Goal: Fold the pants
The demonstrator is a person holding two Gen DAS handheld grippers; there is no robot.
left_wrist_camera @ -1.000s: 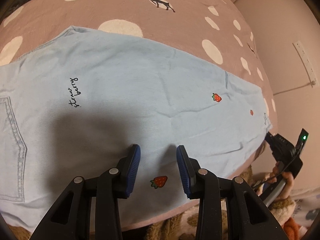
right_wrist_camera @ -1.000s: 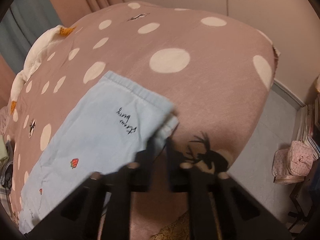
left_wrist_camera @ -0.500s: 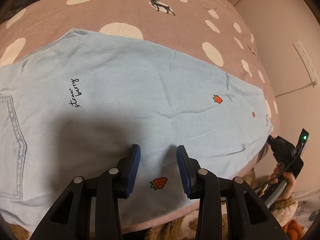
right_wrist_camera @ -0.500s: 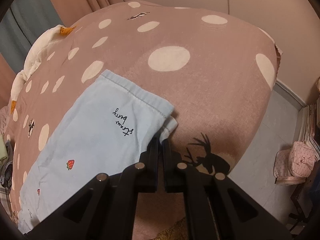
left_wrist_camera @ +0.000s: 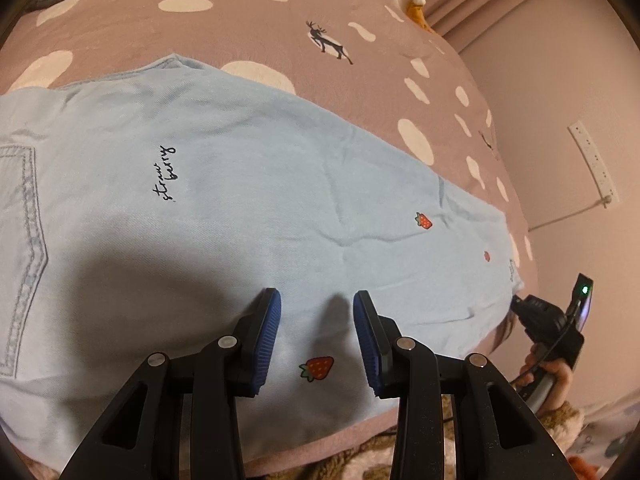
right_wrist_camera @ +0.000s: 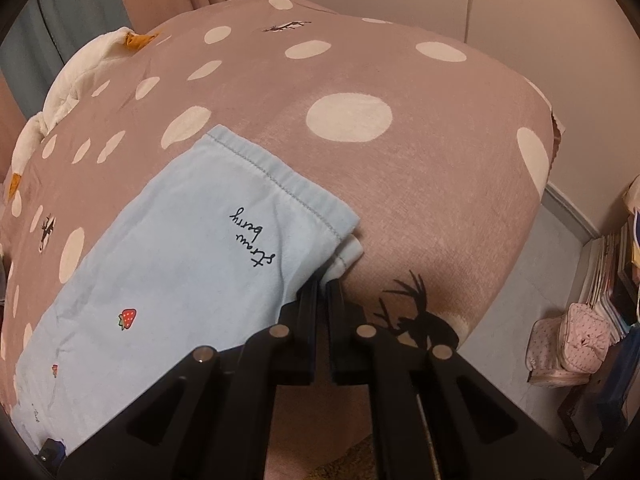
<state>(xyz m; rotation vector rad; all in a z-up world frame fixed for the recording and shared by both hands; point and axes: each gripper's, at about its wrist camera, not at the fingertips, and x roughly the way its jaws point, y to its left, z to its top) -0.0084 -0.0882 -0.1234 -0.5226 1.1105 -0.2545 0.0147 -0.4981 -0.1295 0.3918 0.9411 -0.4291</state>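
Light blue pants (left_wrist_camera: 240,200) with strawberry prints lie flat on a pink-brown dotted bed cover (left_wrist_camera: 240,40). My left gripper (left_wrist_camera: 316,312) is open just above the cloth near its front edge, with a strawberry print showing between the blue pads (left_wrist_camera: 266,332). Nothing is gripped there. In the right wrist view the pants (right_wrist_camera: 180,280) run from lower left to a stitched hem. My right gripper (right_wrist_camera: 324,280) is shut on that hem's near corner. The left wrist view shows the right gripper (left_wrist_camera: 552,320) and a hand at the pants' far right end.
The bed cover (right_wrist_camera: 400,200) drops off to bare floor (right_wrist_camera: 532,280) on the right, where stacked books and a pink pouch (right_wrist_camera: 568,344) stand. A white and orange plush (right_wrist_camera: 80,80) lies at the bed's far left. A power strip (left_wrist_camera: 592,160) hangs on the wall.
The left gripper has tilted up slightly, so more of the far bed shows. The right wrist view was blurred a second ago and is now steady, with the jaws shut at the hem corner.
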